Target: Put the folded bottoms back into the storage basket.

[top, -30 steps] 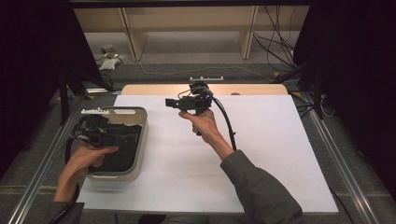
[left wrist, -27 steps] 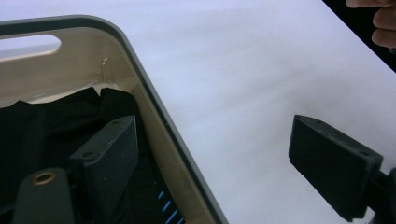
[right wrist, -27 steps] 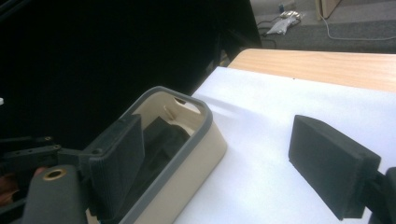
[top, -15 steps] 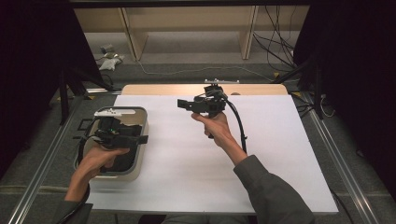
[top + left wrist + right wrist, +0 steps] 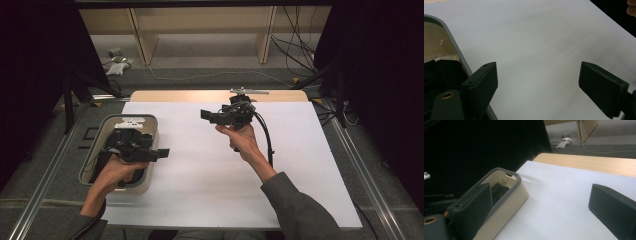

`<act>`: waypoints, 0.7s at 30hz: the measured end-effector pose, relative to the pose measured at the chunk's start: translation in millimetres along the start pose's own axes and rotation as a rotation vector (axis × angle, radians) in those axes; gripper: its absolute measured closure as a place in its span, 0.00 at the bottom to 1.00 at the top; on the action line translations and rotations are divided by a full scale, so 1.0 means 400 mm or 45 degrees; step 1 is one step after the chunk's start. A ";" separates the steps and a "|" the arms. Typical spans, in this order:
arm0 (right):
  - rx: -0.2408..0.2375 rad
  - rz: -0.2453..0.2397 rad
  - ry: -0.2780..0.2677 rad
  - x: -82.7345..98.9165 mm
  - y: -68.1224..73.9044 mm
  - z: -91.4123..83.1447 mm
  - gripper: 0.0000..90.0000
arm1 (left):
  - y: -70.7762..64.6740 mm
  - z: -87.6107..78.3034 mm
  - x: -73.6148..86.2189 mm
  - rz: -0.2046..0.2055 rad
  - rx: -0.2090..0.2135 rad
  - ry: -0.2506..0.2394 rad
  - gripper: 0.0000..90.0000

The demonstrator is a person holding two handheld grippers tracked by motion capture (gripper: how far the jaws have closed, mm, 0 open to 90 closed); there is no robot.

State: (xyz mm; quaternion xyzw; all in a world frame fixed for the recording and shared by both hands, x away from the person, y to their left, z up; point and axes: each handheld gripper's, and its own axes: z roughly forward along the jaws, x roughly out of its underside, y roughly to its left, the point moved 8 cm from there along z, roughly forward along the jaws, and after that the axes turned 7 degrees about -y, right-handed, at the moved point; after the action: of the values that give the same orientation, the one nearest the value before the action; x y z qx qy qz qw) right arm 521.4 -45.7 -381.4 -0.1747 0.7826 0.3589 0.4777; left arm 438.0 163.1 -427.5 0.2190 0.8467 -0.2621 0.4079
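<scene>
Above the cream plastic tub with the grey rim (image 5: 97, 145) my left gripper (image 5: 162, 153) hangs wide open and empty; the dark cloth (image 5: 439, 72) lies inside the tub, ungrasped. Right of the tub, my right gripper (image 5: 205, 115), just widened, holds nothing.

Left gripper (image 5: 162, 152): lower left of the high view, jaws apart, nothing between.
Right gripper (image 5: 205, 115): upper centre, raised, jaws just opening wide, nothing between.
Right forearm: enters from bottom right.
</scene>
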 end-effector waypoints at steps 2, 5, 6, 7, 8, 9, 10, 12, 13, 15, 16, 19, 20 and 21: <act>0.013 -0.036 0.004 0.003 0.001 -0.008 0.05 | -0.006 0.003 -0.001 -0.002 0.008 -0.008 0.17; 0.021 -0.081 0.003 0.007 0.003 -0.020 0.05 | -0.014 0.004 -0.004 0.008 0.017 -0.021 0.17; 0.024 -0.090 0.002 0.008 0.004 -0.025 0.05 | -0.017 0.006 -0.004 0.008 0.016 -0.026 0.17; 0.027 -0.101 0.000 0.009 0.005 -0.029 0.05 | -0.020 0.007 -0.005 0.013 0.019 -0.028 0.17; 0.033 -0.111 -0.002 0.010 0.005 -0.034 0.05 | -0.021 0.008 -0.005 0.021 0.018 -0.029 0.17; 0.033 -0.121 -0.006 0.011 0.005 -0.038 0.05 | -0.023 0.009 -0.005 0.025 0.019 -0.032 0.17; 0.034 -0.126 -0.009 0.012 0.005 -0.043 0.05 | -0.026 0.011 -0.004 0.024 0.023 -0.033 0.17; 0.043 -0.146 -0.017 0.015 0.004 -0.052 0.05 | -0.030 0.014 -0.004 0.031 0.025 -0.037 0.17; 0.048 -0.157 -0.016 0.017 0.003 -0.057 0.05 | -0.033 0.016 -0.003 0.031 0.027 -0.039 0.17; 0.052 -0.175 -0.020 0.021 0.003 -0.067 0.05 | -0.038 0.019 -0.002 0.040 0.031 -0.042 0.17; 0.050 -0.176 -0.023 0.023 0.003 -0.072 0.05 | -0.041 0.021 -0.002 0.040 0.032 -0.044 0.17; 0.050 -0.174 -0.029 0.028 0.000 -0.087 0.05 | -0.050 0.025 -0.001 0.048 0.046 -0.054 0.17; 0.049 -0.176 -0.032 0.030 -0.003 -0.092 0.05 | -0.053 0.027 -0.001 0.053 0.048 -0.056 0.17; 0.051 -0.171 -0.038 0.031 -0.005 -0.096 0.05 | -0.056 0.027 -0.001 0.056 0.052 -0.057 0.17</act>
State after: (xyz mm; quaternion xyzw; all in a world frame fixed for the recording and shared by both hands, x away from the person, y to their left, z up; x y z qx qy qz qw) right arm 492.7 -74.4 -382.0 -0.2120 0.7690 0.3127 0.5157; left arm 431.5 139.1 -427.2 0.2398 0.8269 -0.2752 0.4277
